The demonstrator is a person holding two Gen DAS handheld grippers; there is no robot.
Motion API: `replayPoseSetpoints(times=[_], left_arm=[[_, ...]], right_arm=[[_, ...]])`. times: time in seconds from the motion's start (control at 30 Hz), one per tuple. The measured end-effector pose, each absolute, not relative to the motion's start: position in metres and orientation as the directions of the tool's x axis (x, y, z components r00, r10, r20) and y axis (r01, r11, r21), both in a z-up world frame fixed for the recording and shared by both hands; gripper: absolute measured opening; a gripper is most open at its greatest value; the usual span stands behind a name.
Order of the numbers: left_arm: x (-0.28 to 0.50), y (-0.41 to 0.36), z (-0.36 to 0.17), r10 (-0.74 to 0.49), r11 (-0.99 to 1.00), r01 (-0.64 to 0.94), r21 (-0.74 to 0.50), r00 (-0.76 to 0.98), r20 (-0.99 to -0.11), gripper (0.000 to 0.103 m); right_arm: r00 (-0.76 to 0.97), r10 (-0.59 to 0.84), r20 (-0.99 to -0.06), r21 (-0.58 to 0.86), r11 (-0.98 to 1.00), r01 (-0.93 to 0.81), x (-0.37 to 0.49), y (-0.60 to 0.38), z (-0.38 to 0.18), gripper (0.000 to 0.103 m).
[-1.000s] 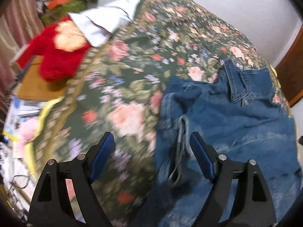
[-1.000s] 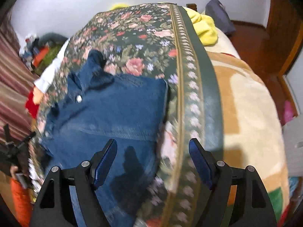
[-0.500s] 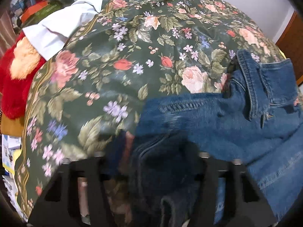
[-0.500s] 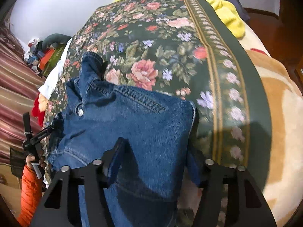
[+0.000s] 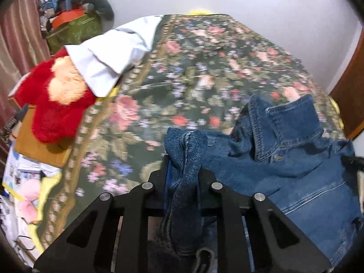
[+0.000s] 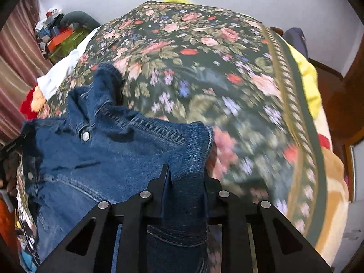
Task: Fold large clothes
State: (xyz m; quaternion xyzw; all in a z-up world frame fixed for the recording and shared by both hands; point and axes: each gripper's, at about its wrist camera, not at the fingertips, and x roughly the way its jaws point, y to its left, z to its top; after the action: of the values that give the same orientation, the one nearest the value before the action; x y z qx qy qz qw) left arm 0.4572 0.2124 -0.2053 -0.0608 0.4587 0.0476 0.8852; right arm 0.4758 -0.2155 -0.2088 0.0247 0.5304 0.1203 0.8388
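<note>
The left hand-held gripper (image 5: 183, 173) is clenched on a bunched fold of the denim jacket (image 5: 284, 159); its jaws have just been closing, and cloth now fills the gap between them. The right hand-held gripper (image 6: 187, 179) is likewise clenched on the jacket (image 6: 95, 157) at its opposite side edge, jaws also just closed with denim pinched between the pads. The jacket lies spread on the bed (image 5: 193, 72), collar away from the cameras, on the floral cover.

Judged purpose: one grip at each side edge lets the garment be lifted evenly and folded without twisting. The bare cover beyond the collar gives room to lay the fold.

View differences:
- The left wrist view shows the red plush toy (image 5: 54, 104) and white cloth (image 5: 113, 52) at the bed's left edge, close up; the jacket's button is not visible here.
- The right wrist view shows the metal button (image 6: 85, 135), the yellow cloth (image 6: 307, 77) and the beige blanket (image 6: 329, 182) at the bed's right side.
</note>
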Motion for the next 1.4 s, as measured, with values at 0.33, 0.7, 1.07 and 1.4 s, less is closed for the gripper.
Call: replayPoseSetpoints(times=[0.33, 0.7, 1.07, 1.4], left_arm=[[0.472, 0.243, -0.255, 0.083, 0.977, -0.211, -0.021, 0.473, -0.877, 0.029], [0.465, 0.224, -0.245, 0.169, 0.981, -0.162, 0.105, 0.459, -0.872, 0.036], [0.385, 0.196, -0.150, 0.155, 0.986, -0.140, 0.086, 0.617, -0.771, 0.048], [0.287, 0.172, -0.090, 0.137, 0.990, -0.124, 0.068, 0.738, -0.661, 0.086]], right_arm=[[0.391, 0.206, -0.897, 0.156, 0.975, -0.156, 0.521, -0.199, -0.224, 0.031], [0.419, 0.109, -0.901, 0.072, 0.992, -0.104, 0.499, -0.226, -0.214, 0.088], [0.538, 0.183, -0.823, 0.087, 0.976, -0.201, 0.415, -0.210, -0.122, 0.088], [0.583, 0.251, -0.773, 0.115, 0.959, -0.261, 0.323, -0.198, -0.070, 0.100]])
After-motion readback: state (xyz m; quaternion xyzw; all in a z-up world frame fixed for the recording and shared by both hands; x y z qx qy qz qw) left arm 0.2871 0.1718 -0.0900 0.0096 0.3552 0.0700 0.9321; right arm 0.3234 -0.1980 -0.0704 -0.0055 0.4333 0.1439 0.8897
